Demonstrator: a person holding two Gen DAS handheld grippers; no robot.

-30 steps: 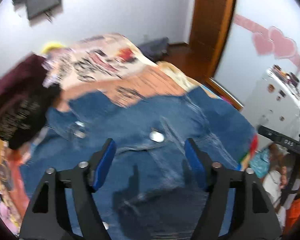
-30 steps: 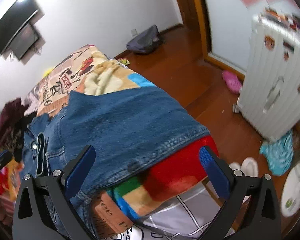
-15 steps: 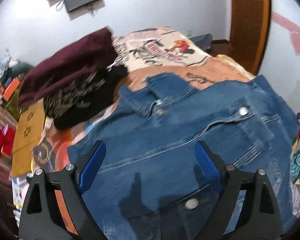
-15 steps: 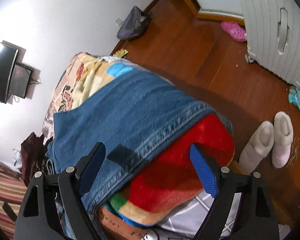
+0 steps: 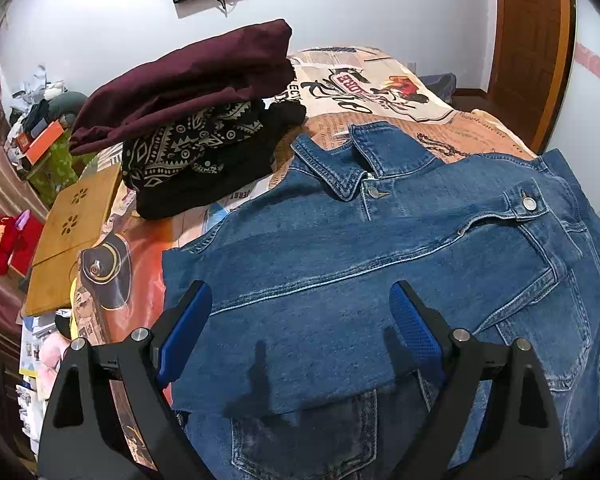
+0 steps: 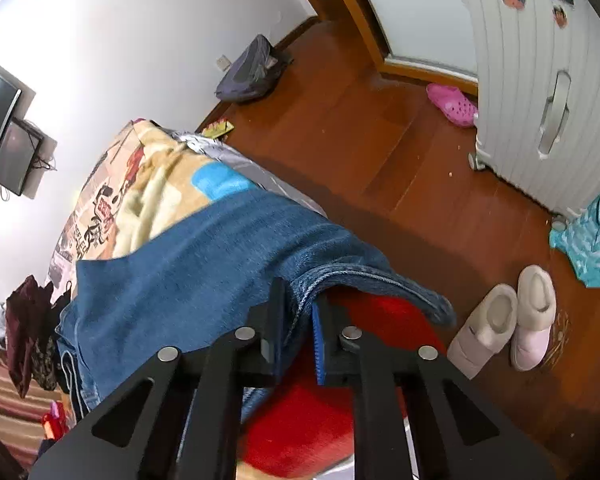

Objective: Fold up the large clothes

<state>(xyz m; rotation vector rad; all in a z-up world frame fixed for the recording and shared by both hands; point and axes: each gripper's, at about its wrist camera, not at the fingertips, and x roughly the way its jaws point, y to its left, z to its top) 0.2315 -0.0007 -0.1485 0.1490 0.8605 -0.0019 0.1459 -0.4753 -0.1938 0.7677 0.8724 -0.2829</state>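
The right tongs (image 6: 298, 330) are clamped on the hem edge of the denim jacket (image 5: 380, 248) where it hangs over the side of the bed (image 6: 160, 184), the blue cloth pinched between the two pads. The left tongs (image 5: 300, 332) hover spread wide above the jacket's lower back panel, holding nothing. The jacket lies on the bed, collar (image 5: 340, 168) toward the far wall, with one side panel apparently laid over the middle; the other side and the crosswise fold look to be left, so the folding seems at an early stage. A finished-looking stack of folded clothes (image 5: 196, 120) sits beyond the collar on the left, near but not touching the jacket. The jacket's right edge overhangs the bed above the wooden floor (image 6: 380, 140), where slippers (image 6: 508, 320) and a white suitcase (image 6: 540, 80) stand, so room is freer toward the middle of the bed than outward.
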